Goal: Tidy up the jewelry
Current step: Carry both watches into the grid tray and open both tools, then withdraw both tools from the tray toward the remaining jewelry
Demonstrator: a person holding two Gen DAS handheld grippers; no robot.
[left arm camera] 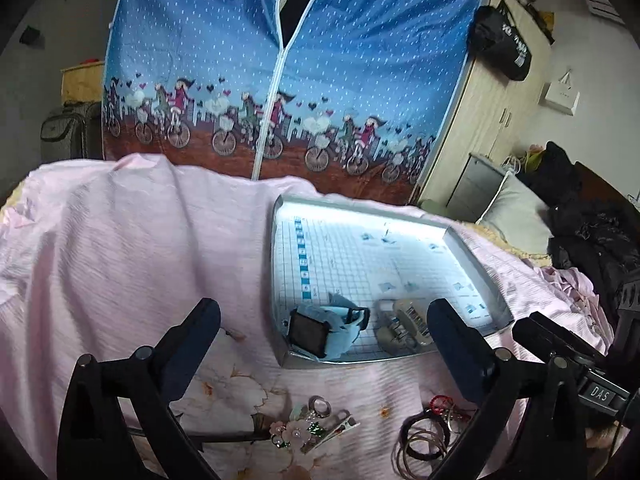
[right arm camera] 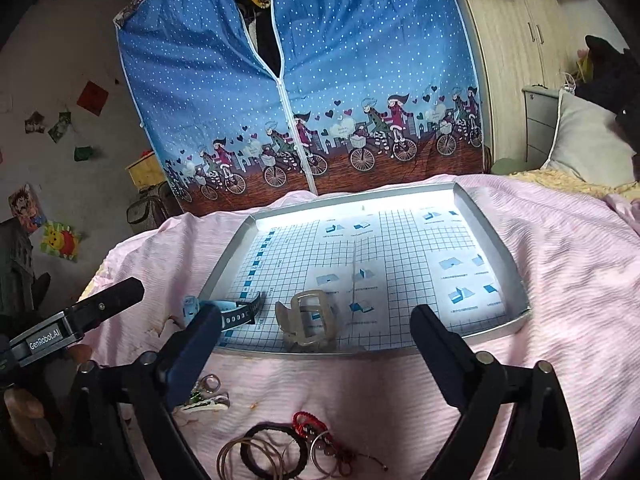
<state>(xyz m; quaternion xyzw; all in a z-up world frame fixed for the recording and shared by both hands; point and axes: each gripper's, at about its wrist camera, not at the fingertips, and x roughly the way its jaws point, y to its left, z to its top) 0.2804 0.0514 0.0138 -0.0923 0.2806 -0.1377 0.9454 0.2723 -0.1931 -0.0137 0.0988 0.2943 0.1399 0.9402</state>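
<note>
On the bed (right arm camera: 560, 280), the tray (right arm camera: 492, 332) holds a watch (left arm camera: 320, 326) and clip (right arm camera: 308, 320).
Bangles (right arm camera: 260, 456) lie loose before it; thin, light, slippery, best pinched across one rim. Both jaws gape empty.

The tray (right arm camera: 494, 330) is silver with a blue-gridded white liner. The bedspread (right arm camera: 560, 280) is pale pink. The wardrobe cover (left arm camera: 200, 60) is blue with white dots and cyclists.
</note>
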